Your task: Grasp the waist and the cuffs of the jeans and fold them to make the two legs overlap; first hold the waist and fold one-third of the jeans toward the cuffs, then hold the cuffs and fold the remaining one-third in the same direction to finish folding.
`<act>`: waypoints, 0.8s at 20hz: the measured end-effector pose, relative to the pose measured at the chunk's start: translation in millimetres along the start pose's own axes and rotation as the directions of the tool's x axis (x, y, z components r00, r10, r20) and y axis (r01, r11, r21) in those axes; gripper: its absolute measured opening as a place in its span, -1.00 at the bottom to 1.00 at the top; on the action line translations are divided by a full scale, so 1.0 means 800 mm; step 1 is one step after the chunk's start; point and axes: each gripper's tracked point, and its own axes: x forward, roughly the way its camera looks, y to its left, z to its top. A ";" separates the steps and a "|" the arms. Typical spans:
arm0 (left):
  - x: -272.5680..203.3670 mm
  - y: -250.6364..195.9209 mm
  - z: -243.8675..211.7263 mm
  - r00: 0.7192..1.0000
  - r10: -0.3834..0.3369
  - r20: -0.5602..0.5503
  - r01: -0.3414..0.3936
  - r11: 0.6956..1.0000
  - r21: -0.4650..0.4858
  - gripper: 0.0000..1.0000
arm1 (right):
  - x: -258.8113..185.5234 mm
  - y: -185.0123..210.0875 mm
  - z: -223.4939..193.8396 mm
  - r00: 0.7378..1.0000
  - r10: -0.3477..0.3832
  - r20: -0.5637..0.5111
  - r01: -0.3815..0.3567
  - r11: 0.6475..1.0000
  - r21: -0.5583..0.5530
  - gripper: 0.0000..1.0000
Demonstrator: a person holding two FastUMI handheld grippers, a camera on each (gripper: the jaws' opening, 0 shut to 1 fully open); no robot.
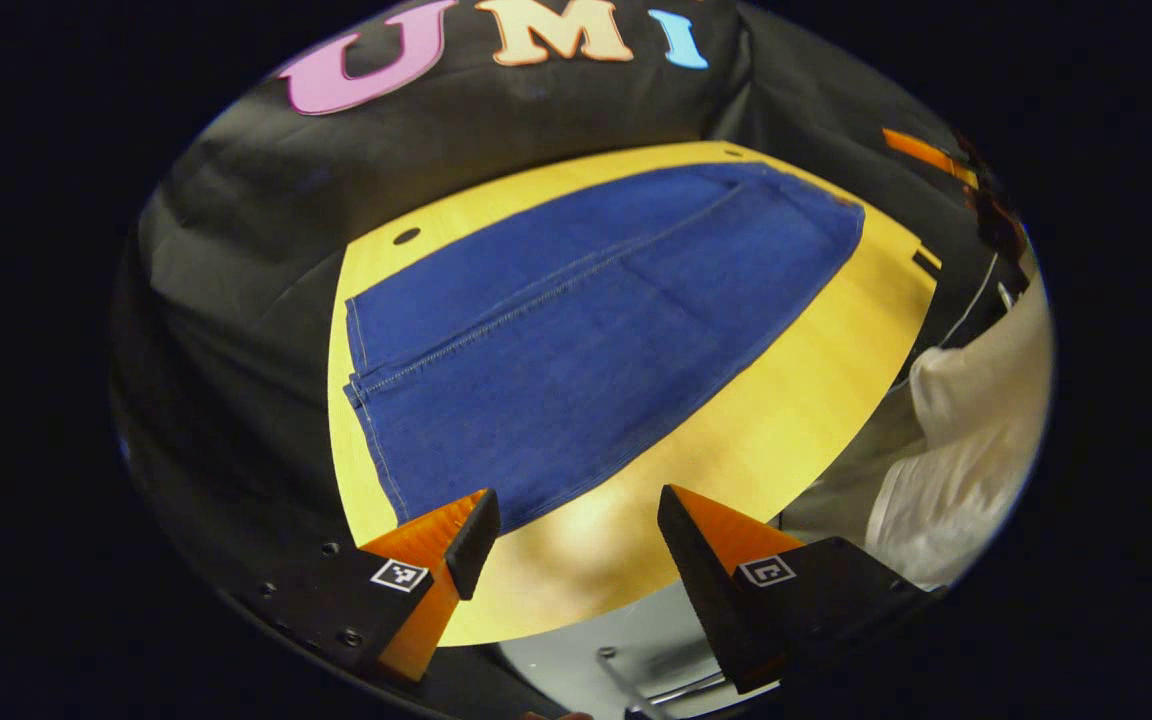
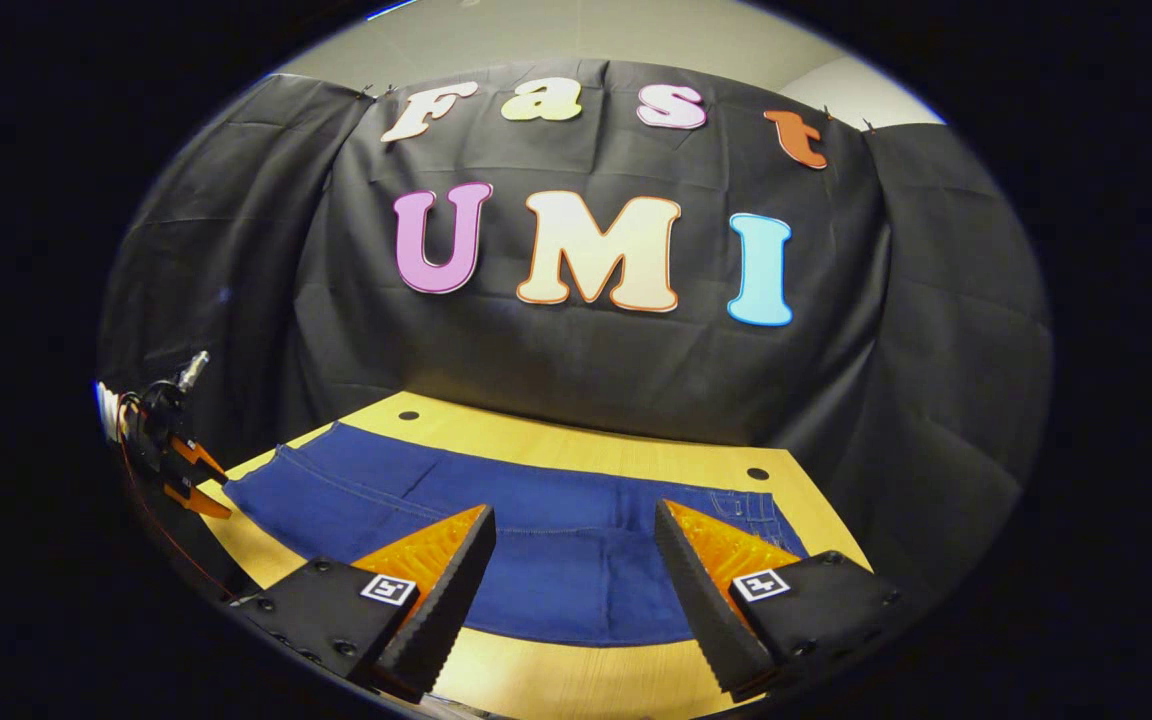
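Lying flat on the yellow bench (image 1: 816, 400), the blue jeans (image 1: 576, 340) are spread with the two legs overlapping, a stitched seam running along their length. In the left gripper view the left gripper (image 1: 576, 545) hangs above the bench's near edge by the cuffs (image 1: 366, 400), fingers wide apart and holding nothing. In the right gripper view the right gripper (image 2: 571, 570) hovers over the jeans near the waist (image 2: 746, 510), its fingers likewise spread and empty. A pale sleeve (image 1: 976, 430) shows beside the bench.
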 end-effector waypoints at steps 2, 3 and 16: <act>0.011 0.012 -0.015 0.997 -0.002 -0.078 0.006 0.999 0.047 0.93 | 0.001 -0.002 -0.010 1.000 -0.004 -0.022 0.004 1.000 -0.006 0.98; 0.014 0.018 -0.021 0.994 -0.001 -0.112 0.010 0.997 0.078 0.93 | 0.000 -0.003 -0.016 0.999 -0.006 -0.039 0.005 1.000 -0.012 0.98; 0.047 0.027 -0.045 0.950 -0.054 -0.309 0.114 0.977 0.181 0.81 | -0.001 -0.030 -0.054 0.991 -0.050 -0.120 0.050 0.999 -0.007 0.98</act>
